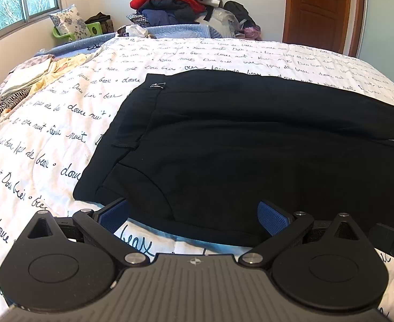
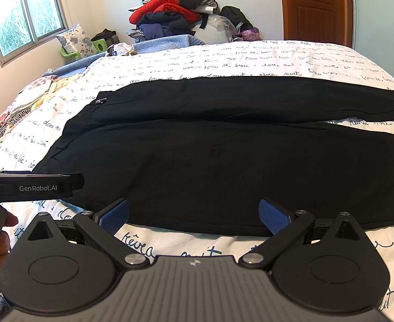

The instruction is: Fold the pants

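Blue-padded fingers (image 1: 114, 216) of the left gripper (image 1: 194, 214) stand wide apart, holding nothing, and the right gripper (image 2: 194, 214) is spread just as wide and empty. Just ahead of both, the black pants (image 2: 223, 155) lie flat on the bed (image 2: 170, 56), near edge at the fingertips. Their long axis runs crosswise to the fingers: waistband off to the left, legs to the right. The left gripper looks nearer the waist, the right nearer the legs.

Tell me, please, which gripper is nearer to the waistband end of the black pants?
Left. The left gripper sits at the near edge close to the waistband of the pants; the right gripper is further along the leg, beside it.
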`<state>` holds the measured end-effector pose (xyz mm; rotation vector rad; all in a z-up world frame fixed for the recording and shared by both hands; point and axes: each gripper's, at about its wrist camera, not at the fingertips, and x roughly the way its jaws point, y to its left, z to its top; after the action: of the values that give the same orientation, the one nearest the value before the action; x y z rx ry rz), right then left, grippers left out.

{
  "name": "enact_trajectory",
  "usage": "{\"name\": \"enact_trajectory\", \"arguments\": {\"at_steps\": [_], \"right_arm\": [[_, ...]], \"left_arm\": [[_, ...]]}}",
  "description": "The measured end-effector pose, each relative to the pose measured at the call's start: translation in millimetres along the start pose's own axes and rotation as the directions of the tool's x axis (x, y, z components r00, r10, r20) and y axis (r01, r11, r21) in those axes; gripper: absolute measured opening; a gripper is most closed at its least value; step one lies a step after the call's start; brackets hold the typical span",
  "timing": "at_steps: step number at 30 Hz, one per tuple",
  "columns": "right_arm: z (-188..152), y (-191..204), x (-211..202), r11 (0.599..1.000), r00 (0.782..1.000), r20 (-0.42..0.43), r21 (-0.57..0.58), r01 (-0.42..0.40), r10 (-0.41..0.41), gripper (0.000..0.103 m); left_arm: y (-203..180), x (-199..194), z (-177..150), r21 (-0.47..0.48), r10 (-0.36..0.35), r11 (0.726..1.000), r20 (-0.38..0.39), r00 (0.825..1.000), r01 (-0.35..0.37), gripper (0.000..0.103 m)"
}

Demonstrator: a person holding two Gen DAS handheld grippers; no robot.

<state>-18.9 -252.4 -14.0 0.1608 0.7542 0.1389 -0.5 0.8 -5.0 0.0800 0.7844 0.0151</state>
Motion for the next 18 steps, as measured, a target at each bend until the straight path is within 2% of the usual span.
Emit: {"name": "enact_trajectory", "arguments": {"at_steps": [18], "right_arm": [[-1.8, -0.8, 1.1, 1.0, 1.0, 0.015, -0.011, -0.013, 0.013, 0.103]], "left_arm": [[0.7, 2.6, -1.9, -0.001, 0.004, 1.0, -0.007, 1.0, -0.004, 0.103]]}}
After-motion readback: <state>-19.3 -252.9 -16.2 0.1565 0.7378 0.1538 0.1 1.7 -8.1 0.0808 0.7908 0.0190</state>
